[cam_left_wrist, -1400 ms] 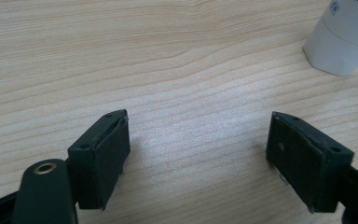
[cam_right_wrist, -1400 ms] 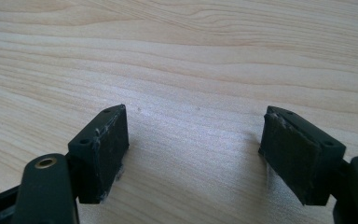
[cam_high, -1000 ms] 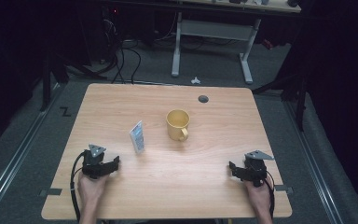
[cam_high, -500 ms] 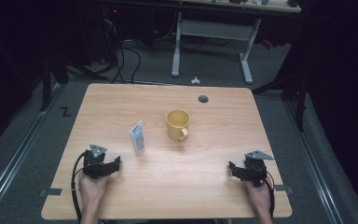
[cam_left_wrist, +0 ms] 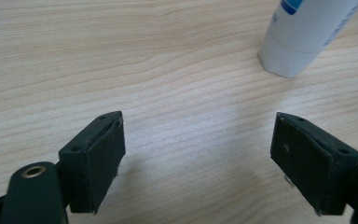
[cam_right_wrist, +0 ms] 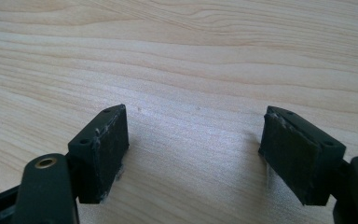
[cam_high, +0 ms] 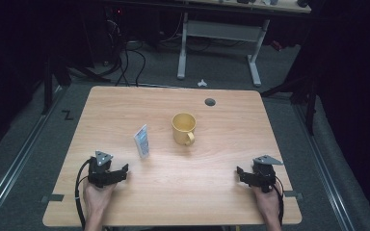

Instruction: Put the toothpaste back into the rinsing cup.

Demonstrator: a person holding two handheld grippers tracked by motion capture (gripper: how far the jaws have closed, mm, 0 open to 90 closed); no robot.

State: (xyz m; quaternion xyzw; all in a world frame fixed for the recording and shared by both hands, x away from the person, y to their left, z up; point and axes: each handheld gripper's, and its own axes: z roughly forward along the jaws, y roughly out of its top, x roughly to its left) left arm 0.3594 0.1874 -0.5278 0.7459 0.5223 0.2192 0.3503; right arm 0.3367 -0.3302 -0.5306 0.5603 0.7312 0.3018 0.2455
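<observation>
A yellow mug (cam_high: 184, 128) stands upright near the middle of the wooden table (cam_high: 231, 120), its handle toward the front. A white and blue tube (cam_high: 142, 141) lies to its left; its white cap end (cam_left_wrist: 291, 51) shows at the top right of the left gripper view. My left gripper (cam_high: 121, 172) rests on the table at the front left, open and holding nothing, just short of the tube. My right gripper (cam_high: 240, 174) rests at the front right, open, with bare wood between its jaws. The left gripper (cam_left_wrist: 198, 154) and right gripper (cam_right_wrist: 193, 149) both have their jaws spread wide.
A small dark round grommet (cam_high: 210, 102) sits in the table's back right area. Behind the table a white desk frame (cam_high: 219, 43) stands on the grey floor, with cables (cam_high: 125, 57) at the back left. A person's hands hold both grippers at the front edge.
</observation>
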